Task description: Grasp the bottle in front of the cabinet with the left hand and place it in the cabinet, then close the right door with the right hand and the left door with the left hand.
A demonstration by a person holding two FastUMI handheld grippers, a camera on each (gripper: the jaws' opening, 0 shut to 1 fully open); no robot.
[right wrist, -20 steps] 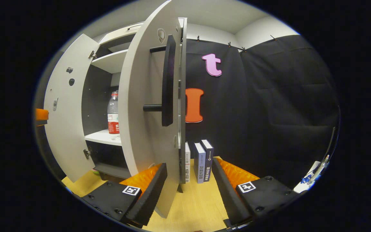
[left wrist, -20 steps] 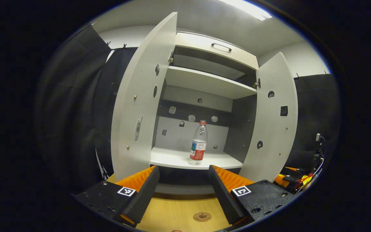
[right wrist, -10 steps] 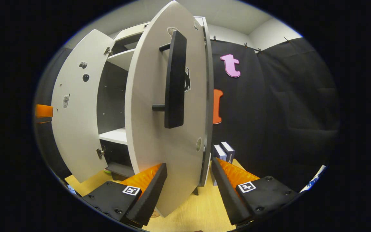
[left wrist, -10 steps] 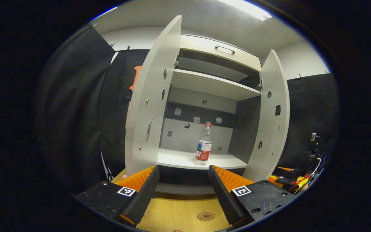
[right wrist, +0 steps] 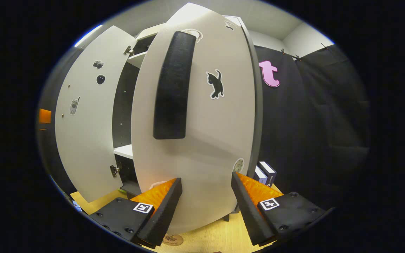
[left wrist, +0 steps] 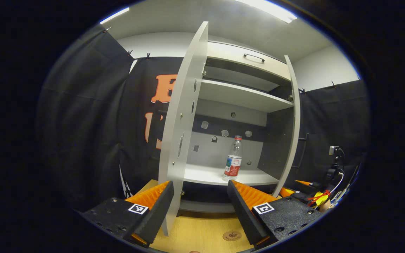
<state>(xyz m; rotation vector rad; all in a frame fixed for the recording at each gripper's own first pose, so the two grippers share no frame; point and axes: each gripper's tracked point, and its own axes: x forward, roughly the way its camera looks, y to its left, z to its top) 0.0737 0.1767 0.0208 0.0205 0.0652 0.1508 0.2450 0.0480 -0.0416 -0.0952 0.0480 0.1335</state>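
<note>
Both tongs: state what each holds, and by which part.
Nothing is held. Left tongs and right tongs are open; the bottle stands free in the cabinet.

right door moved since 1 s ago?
Yes. The right door has swung toward closed, narrowing its gap to the cabinet shelf and now hiding the bottle.

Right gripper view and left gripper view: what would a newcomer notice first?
In the right gripper view, the right door looms close, with a black handle and a cat sticker. In the left gripper view, a bottle stands upright on the cabinet's lower shelf, between the open doors.
</note>
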